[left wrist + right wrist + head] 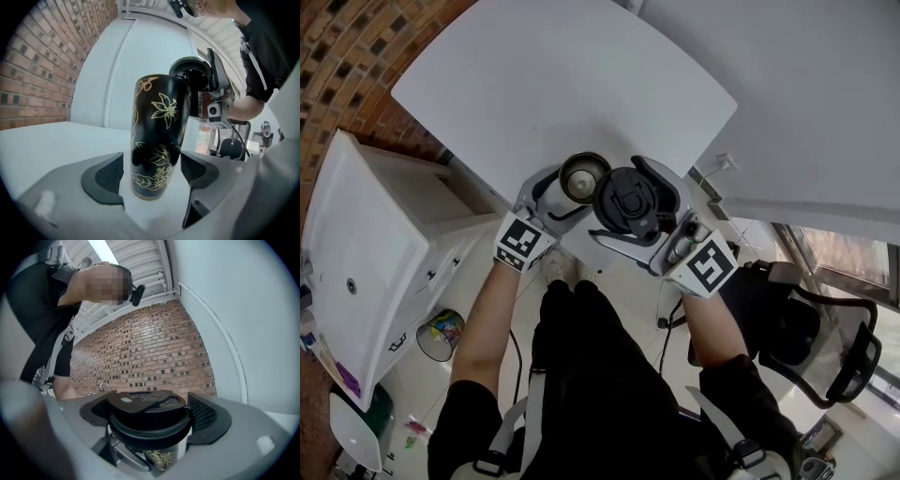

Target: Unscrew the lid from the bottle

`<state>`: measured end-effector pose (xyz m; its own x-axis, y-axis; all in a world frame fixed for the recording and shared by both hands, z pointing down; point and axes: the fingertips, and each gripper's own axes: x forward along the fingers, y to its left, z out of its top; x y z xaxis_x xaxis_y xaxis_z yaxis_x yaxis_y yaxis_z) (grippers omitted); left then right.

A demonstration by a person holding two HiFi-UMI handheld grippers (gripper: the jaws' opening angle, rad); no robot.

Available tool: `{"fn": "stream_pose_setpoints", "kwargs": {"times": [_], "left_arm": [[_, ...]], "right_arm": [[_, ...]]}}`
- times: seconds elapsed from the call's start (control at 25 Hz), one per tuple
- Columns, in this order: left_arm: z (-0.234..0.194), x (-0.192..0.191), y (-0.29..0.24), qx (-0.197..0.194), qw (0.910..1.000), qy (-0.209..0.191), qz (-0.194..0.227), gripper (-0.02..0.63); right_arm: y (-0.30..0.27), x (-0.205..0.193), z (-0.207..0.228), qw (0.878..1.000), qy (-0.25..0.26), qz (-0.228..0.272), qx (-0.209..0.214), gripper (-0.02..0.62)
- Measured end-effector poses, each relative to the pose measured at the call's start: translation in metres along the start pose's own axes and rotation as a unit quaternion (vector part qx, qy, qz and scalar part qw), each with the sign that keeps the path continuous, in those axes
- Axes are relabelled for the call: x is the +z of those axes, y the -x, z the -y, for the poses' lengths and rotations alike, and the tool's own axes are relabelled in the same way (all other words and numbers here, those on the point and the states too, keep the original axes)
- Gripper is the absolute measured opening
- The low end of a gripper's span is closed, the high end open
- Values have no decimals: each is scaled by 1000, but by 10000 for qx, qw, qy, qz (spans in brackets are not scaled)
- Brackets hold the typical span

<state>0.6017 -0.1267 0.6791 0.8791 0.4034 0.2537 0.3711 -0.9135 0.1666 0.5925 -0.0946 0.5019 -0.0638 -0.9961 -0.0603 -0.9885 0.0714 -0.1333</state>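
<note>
Bottle (157,136), a black one with gold flowers, stands between the fingers (110,176) of our left gripper (152,176). They grasp it low on its narrower base, and it leans a little. In the head view its steel mouth is open, above the near edge of the white tabletop (562,84); we cannot tell whether its foot rests there. Our right gripper (147,418) has its fingers (204,413) clenched on the black lid (628,202), which hangs just right of the mouth, close against the rim. We judge the lid free of its thread.

Several things could go wrong from here:
- The low grip leaves most of the bottle above the fingers, so a knock from the lid against the rim could tip or twist it in our hold.
- The lid is wide and smooth-sided. If our right fingers ease off while it is clear of the tabletop, it could drop toward the floor below the near edge.
- We cannot see whether the bottle holds liquid. If it does, the lean could spill it.
</note>
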Motion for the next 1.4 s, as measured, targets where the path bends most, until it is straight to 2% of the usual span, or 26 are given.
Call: {"fn": "stream_pose_setpoints", "kwargs": {"times": [0.2,0.36,0.48,0.64,0.68,0.72,0.76,0.84,0.96,1.16,1.4], "left_arm": [[2,1,23,266,9995,155,-85,391],[10,18,49,437,9984,353,48,388],[26,35,63,378,9980,475,166,386],[47,56,82,360,9978,449,316,375],[50,61,90,437,9975,410,376,333],[52,67,98,529,9970,347,447,211],[55,72,106,609,9964,279,522,116],[59,82,121,669,9953,214,665,2],[67,90,148,607,9950,203,770,0],[93,90,225,527,9957,87,756,2],[140,99,314,306,9956,-314,832,2]], "right_arm": [[16,10,-11,10000,70,9,59,477],[23,26,-27,9996,236,-17,171,477],[28,43,-40,9991,365,10,198,477],[36,61,-64,9986,484,77,182,476],[38,64,-72,9984,519,100,181,477],[39,67,-81,9982,552,126,180,477],[40,70,-89,9980,587,151,179,477],[40,75,-104,9976,652,154,155,477],[35,76,-128,9973,728,85,48,477],[32,77,-200,9960,873,182,-107,477],[50,90,-279,9939,968,237,-482,477]]}}
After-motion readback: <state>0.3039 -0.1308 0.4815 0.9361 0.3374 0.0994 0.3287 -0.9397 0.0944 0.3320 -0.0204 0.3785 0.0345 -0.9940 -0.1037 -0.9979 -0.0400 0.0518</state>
